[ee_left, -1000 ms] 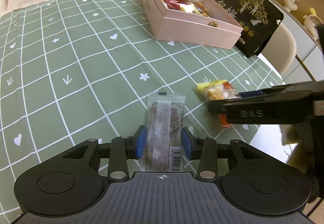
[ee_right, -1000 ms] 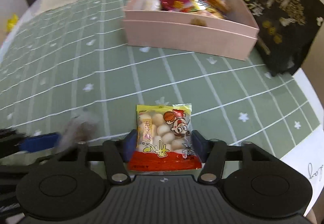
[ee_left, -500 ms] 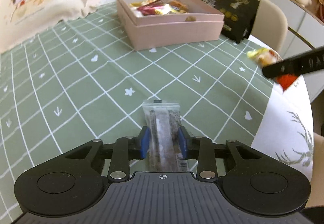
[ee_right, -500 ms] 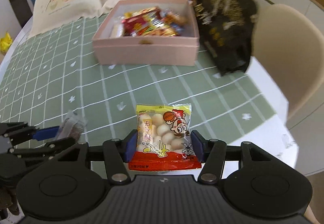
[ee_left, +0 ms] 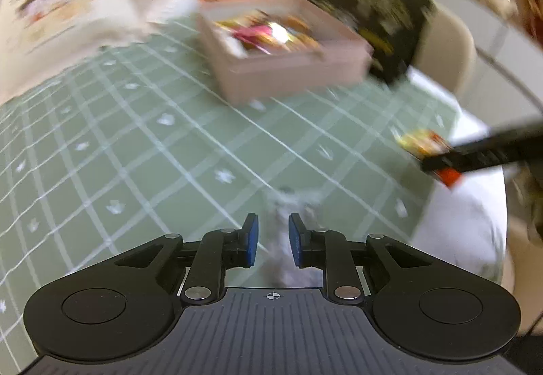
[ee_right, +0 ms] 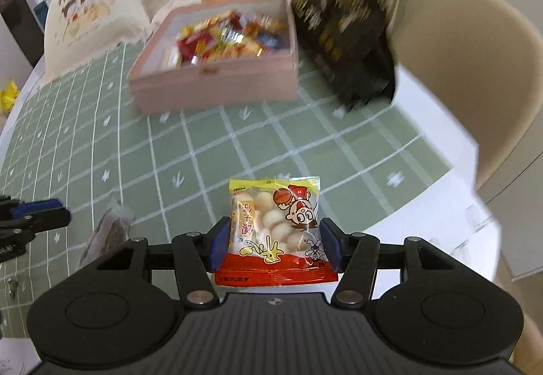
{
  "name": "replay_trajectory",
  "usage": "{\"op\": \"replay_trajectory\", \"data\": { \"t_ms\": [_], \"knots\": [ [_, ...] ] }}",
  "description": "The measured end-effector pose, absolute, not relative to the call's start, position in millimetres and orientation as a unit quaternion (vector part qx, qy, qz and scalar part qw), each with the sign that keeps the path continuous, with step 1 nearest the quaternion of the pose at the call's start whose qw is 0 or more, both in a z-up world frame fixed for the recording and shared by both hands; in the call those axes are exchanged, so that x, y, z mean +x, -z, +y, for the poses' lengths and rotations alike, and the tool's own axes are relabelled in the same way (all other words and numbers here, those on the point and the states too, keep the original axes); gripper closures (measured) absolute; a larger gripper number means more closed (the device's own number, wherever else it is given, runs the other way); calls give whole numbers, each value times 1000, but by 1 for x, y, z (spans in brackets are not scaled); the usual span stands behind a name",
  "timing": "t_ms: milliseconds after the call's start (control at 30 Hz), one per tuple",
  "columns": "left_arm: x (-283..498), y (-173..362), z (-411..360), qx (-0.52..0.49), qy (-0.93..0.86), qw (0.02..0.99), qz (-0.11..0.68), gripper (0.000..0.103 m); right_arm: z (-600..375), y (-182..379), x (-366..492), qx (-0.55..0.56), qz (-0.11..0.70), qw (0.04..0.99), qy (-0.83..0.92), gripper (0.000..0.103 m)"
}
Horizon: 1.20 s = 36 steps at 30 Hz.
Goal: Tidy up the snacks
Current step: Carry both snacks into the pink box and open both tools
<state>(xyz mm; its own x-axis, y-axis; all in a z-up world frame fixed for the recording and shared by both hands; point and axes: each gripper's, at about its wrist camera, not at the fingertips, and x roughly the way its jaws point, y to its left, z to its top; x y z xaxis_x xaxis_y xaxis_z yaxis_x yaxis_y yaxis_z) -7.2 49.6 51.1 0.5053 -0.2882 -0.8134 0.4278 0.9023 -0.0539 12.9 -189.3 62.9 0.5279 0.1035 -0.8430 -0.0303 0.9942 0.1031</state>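
Yellow snack bag (ee_right: 275,225) clamped, right tool (ee_right: 273,247)

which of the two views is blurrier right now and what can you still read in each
Left wrist view: heavy motion smear; the pink box and the clear-wrapped bar in the left gripper are streaked, print unreadable. Right wrist view: mostly sharp; the yellow snack pack in the right gripper shows its cartoon clearly, only the black bag smears.

Beige chair (ee_right: 468,69), printed cushion (ee_right: 88,15)
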Motion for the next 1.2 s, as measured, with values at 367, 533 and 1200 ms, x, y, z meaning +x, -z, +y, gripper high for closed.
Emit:
{"op": "replay_trajectory", "data": {
  "t_ms": [367, 533, 1200],
  "knots": [
    [-26, -31, 15, 132, 246, 840, 466, 38, -163, -26, 16, 2, 512, 858, -49, 15],
    [-11, -28, 26, 112, 186, 846, 488, 40, -159, -25, 14, -24, 505, 862, -45, 14],
    [-30, -43, 27, 109, 194, 889, 400, 63, -186, -102, -1, 12, 433, 900, -41, 47]
  ]
}}
